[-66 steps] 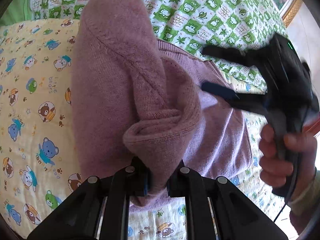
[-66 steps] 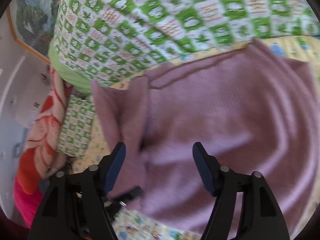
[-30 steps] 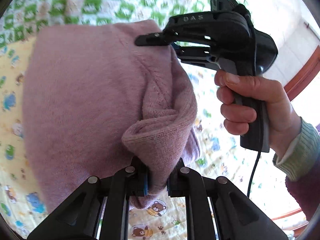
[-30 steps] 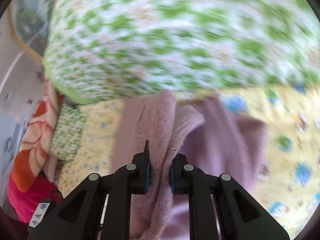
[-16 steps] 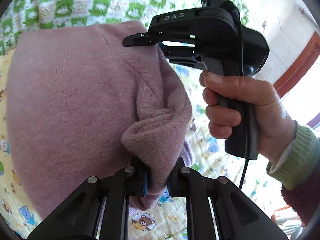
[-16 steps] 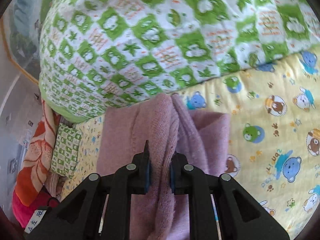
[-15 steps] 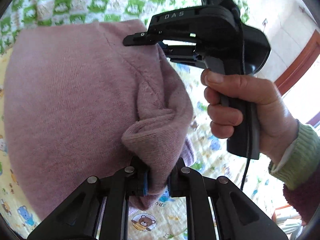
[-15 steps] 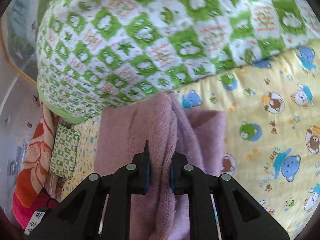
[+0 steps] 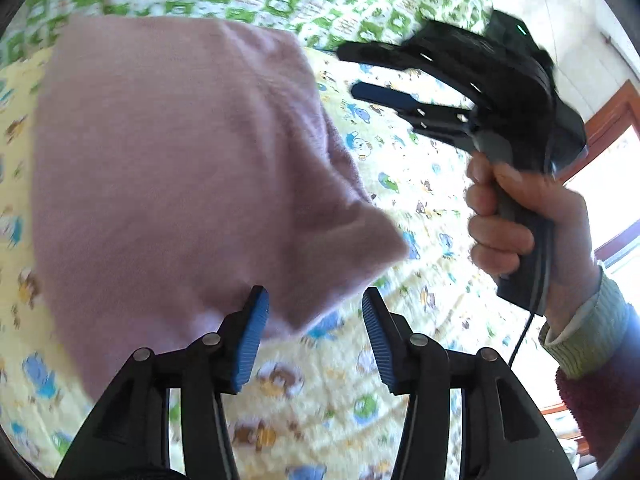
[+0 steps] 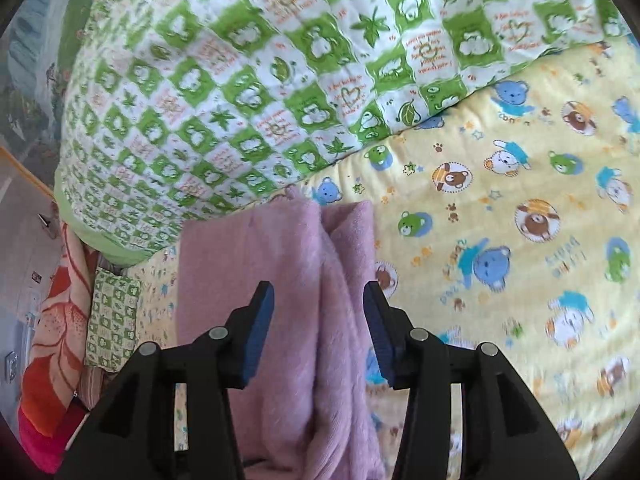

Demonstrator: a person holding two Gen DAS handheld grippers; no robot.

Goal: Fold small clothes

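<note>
Both the left hand-held gripper point(image 9: 314, 326) and right hand-held gripper point(image 10: 318, 322) had just been opening, jaws apart and gripping nothing, apparently to leave the folded sweater point(image 9: 168, 168) lying on the bed point(image 10: 500, 240) beside the quilt point(image 10: 260, 80).

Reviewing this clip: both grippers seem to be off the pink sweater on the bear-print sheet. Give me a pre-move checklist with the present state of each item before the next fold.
1. Left gripper released: ok; its jaws have just been opening, and the pink sweater lies ahead of the fingers, unpinched.
2. Right gripper released: ok; jaws just opened, fabric lies between the fingers but is not pressed.
3. Sweater resting on the bear-print sheet: ok.
4. Fold lying flat: not ok; a corner sticks out at the near right and a ridge runs along the top.
5. Sweater clear of the green quilt: cannot tell; its far edge meets the quilt.
</note>
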